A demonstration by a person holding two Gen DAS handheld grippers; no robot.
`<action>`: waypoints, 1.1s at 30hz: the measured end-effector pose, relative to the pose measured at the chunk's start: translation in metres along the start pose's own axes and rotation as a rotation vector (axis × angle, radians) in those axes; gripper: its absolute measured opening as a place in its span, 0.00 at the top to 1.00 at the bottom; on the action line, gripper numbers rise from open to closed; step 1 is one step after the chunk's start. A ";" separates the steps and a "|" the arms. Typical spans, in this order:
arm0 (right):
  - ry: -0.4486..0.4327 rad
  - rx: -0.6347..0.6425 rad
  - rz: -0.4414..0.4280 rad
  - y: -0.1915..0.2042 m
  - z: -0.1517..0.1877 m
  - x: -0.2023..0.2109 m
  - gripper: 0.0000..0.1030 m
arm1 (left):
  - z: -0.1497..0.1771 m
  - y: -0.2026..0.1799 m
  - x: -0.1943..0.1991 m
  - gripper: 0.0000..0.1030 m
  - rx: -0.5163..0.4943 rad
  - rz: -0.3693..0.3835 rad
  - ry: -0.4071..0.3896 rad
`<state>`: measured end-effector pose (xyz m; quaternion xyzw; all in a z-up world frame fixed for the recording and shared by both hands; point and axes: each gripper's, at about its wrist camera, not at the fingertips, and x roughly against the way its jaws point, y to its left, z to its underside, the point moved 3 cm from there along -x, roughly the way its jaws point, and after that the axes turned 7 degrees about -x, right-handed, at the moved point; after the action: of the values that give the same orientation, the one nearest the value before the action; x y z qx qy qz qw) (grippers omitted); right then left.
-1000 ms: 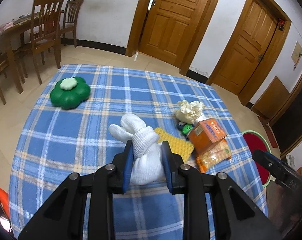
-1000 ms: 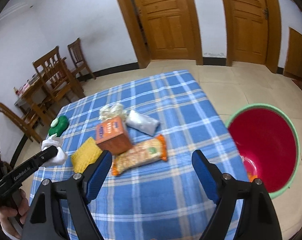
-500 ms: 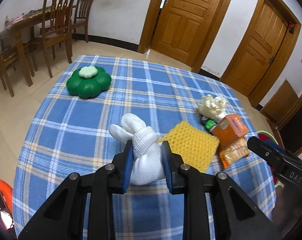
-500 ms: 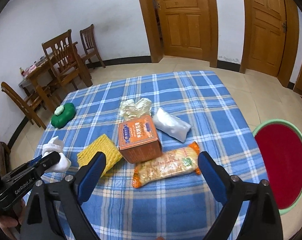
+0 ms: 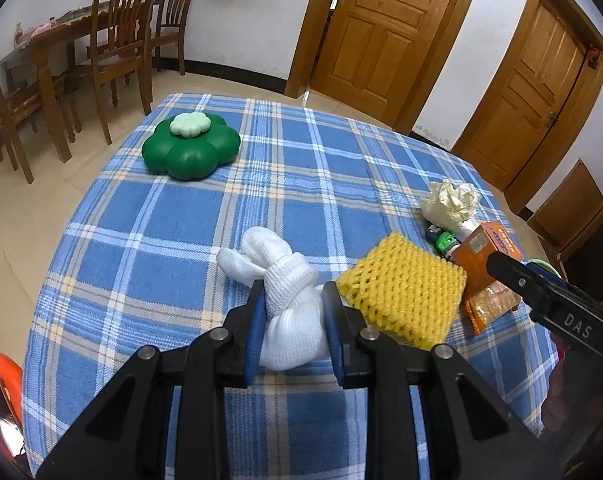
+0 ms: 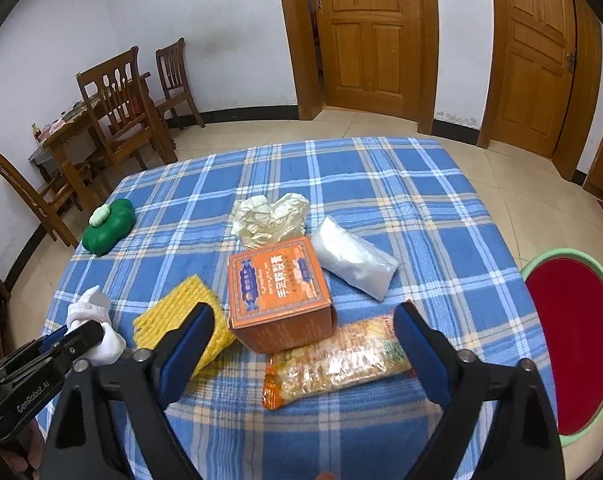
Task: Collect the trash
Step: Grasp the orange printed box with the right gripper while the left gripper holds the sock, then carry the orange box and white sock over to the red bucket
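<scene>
Most of the collecting looks unfinished. The worktop (image 6: 381, 184), under a blue plaid cloth, carries a cluster of rubbish near the middle of the right wrist view: an orange carton (image 6: 279, 292), a crumpled cream wrapper (image 6: 269, 216) touching it at twelve o'clock, a clear plastic bag (image 6: 353, 258) at two o'clock, a yellow foam net (image 6: 173, 316) at nine o'clock and a snack packet (image 6: 333, 360) at five o'clock. A small green and white item (image 5: 445, 240) lies between the wrapper and the carton; what it is cannot be told. At three o'clock, off the worktop's edge, stands a red basin with a green rim (image 6: 573, 340), probably the place for the trash; its visible part looks nearly bare. A green flower-shaped container (image 5: 191, 148) sits well apart at ten o'clock.

The left tongs (image 5: 291, 330) are nearly closed, both pads pressing a knotted white sock bundle (image 5: 289, 296) low over the cloth, just beside the foam net. The right tongs (image 6: 303, 354) stand wide, jaws closing, holding nothing; the snack packet and the carton's near corner lie between them, untouched.
</scene>
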<state>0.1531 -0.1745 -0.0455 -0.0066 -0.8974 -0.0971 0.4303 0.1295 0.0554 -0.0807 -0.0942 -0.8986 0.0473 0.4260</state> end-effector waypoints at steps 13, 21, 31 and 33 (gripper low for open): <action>0.006 -0.040 -0.033 -0.011 0.003 0.001 0.43 | -0.003 -0.007 0.000 0.73 -0.011 0.009 0.002; -0.034 -0.100 -0.044 -0.030 0.004 0.026 0.43 | -0.005 -0.020 0.014 0.73 -0.028 0.027 -0.019; -0.125 -0.184 -0.028 -0.063 0.008 0.075 0.43 | -0.007 -0.038 0.032 0.73 -0.047 0.077 -0.036; -0.147 -0.200 -0.020 -0.070 0.008 0.086 0.43 | -0.007 -0.042 0.034 0.73 -0.053 0.083 -0.039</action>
<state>0.0860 -0.2482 0.0041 -0.0476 -0.9123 -0.1899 0.3597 0.1082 0.0217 -0.0432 -0.1417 -0.9029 0.0432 0.4035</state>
